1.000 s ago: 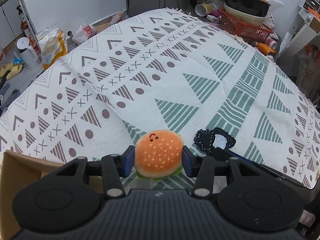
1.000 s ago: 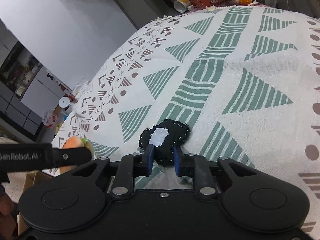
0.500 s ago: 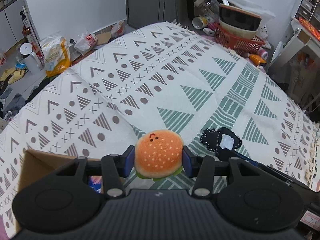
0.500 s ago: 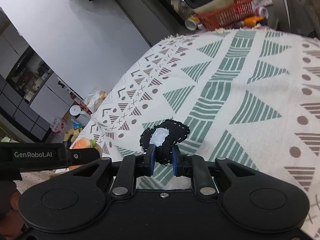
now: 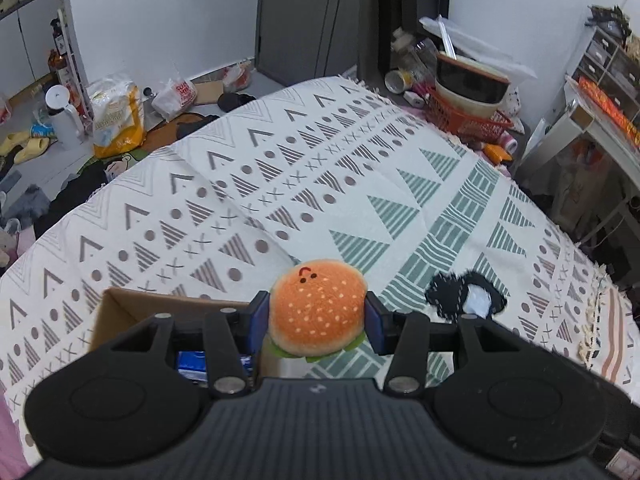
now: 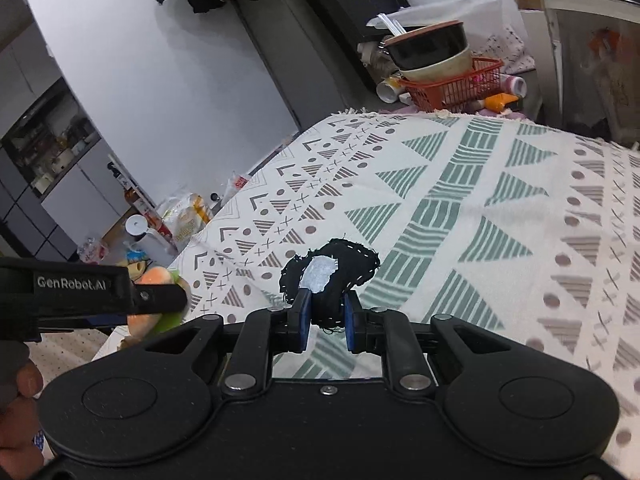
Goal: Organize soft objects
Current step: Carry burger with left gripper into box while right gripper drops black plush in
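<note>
Left gripper (image 5: pixel 317 322): I clamp the burger (image 5: pixel 317 313) above the box (image 5: pixel 120 312).
Right gripper (image 6: pixel 325 320): I clamp the black toy (image 6: pixel 332 276).

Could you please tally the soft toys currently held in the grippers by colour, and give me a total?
Orange burger plush: 1, held in the left gripper
Black plush with a white patch: 1, held in the right gripper
Total: 2
</note>
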Demonstrator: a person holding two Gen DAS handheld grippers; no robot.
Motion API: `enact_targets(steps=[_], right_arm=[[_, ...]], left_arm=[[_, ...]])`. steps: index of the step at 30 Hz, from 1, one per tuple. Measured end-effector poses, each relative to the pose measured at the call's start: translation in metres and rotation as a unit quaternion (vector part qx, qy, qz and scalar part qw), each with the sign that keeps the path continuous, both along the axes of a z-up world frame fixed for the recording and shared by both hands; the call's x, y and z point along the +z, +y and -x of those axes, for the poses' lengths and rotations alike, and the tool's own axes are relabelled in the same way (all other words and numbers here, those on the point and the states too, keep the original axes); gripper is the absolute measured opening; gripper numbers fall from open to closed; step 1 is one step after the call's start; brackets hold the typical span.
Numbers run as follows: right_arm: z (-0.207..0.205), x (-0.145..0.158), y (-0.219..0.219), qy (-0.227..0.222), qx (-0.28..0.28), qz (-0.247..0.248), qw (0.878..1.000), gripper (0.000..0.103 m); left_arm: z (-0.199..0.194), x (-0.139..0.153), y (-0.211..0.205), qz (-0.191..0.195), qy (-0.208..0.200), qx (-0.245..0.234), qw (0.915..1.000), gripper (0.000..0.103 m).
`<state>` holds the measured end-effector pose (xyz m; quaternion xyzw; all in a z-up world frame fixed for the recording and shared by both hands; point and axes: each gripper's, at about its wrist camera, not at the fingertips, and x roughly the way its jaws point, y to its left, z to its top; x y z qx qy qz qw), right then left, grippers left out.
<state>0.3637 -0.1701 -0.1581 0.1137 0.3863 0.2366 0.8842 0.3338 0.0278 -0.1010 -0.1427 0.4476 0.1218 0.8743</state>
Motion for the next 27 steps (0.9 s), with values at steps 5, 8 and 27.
enact_targets(steps=[5,8,27], right_arm=[[0.03,0.009,0.01,0.007,-0.018,0.0,1.0,0.017],[0.046,0.017,0.016,0.005,-0.027,-0.004,1.0,0.017],[0.098,0.045,0.078,-0.005,-0.045,0.018,0.999,0.017]], left_arm=[[0.017,0.01,0.025,0.017,-0.006,0.009,0.9998,0.048],[0.027,0.014,0.039,0.025,-0.01,0.01,0.9996,0.048],[0.078,0.01,0.121,0.084,-0.023,0.02,0.996,0.048]])
